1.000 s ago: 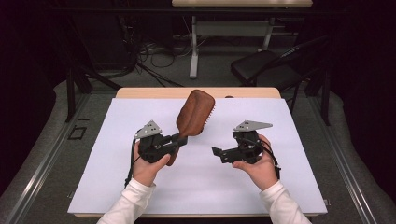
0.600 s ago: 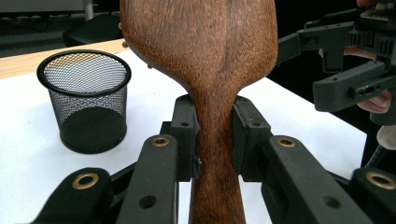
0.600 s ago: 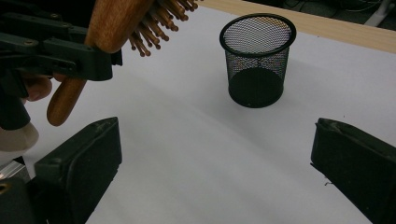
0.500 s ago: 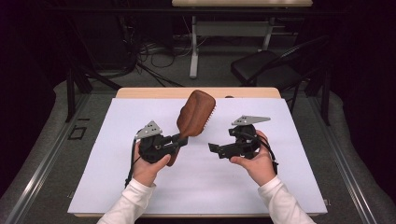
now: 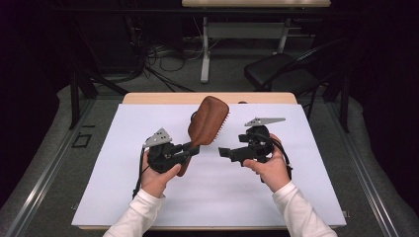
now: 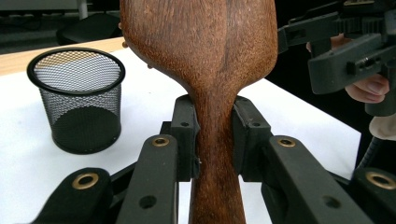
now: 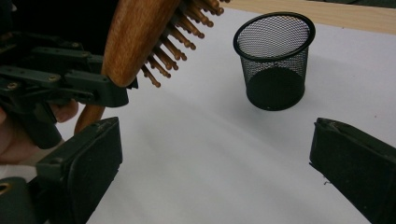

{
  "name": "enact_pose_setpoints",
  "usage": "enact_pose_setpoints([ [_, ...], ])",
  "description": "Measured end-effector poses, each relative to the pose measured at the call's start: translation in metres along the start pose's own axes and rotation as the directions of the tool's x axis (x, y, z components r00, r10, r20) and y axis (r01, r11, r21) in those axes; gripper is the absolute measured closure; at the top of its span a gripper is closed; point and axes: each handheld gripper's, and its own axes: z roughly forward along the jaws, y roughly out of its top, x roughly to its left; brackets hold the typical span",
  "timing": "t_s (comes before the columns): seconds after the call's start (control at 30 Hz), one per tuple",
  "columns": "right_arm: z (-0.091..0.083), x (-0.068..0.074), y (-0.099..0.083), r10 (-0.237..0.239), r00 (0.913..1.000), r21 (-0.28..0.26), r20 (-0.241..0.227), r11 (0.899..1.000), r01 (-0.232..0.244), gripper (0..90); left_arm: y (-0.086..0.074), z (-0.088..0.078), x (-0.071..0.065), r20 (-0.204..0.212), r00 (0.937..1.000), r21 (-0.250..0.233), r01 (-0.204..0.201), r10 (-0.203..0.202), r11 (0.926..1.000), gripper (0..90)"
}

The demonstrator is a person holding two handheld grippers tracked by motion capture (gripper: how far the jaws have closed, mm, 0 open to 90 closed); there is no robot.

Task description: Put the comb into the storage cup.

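Note:
A brown wooden hairbrush (image 5: 210, 121) is held tilted above the white sheet, its head up and away from me, bristles facing right. My left gripper (image 5: 190, 150) is shut on its handle; in the left gripper view the pads (image 6: 187, 135) press the narrow neck of the hairbrush (image 6: 205, 46) from both sides. My right gripper (image 5: 225, 152) is open just right of the handle and points at it, with nothing between its jaws. The right gripper view shows my right gripper (image 7: 215, 158) with its jaws wide apart, the hairbrush's bristles (image 7: 173, 42) at upper left, and the left gripper (image 7: 70, 84).
A black wire-mesh cup (image 7: 275, 60) stands upright and empty on the white sheet (image 5: 148, 123) beyond the brush; the left gripper view has the mesh cup (image 6: 77, 100) at its left. The wooden table edge (image 5: 163, 98) lies behind. A dark chair (image 5: 281, 71) stands past the table.
The right gripper has edged slightly up the picture, staying open beside the brush. The left gripper and the brush have kept still.

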Motion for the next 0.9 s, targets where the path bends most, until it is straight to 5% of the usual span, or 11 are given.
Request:
enact_pose_setpoints([
  [0.27, 0.002, -0.002, 0.004, 0.043, 0.9983, -0.014, -0.04, 0.999, -0.043, 2.9, -0.002, 0.002, 0.0, 0.016, 0.9998, 0.002, 0.009, -0.009, 1.0, 73.1],
  [0.9, 0.001, -0.005, 0.012, 0.075, 0.9962, -0.041, -0.045, 0.996, -0.077, 4.8, -0.009, 0.013, -0.008, 0.042, 0.999, 0.035, -0.017, 0.016, 0.9992, 73.1],
])
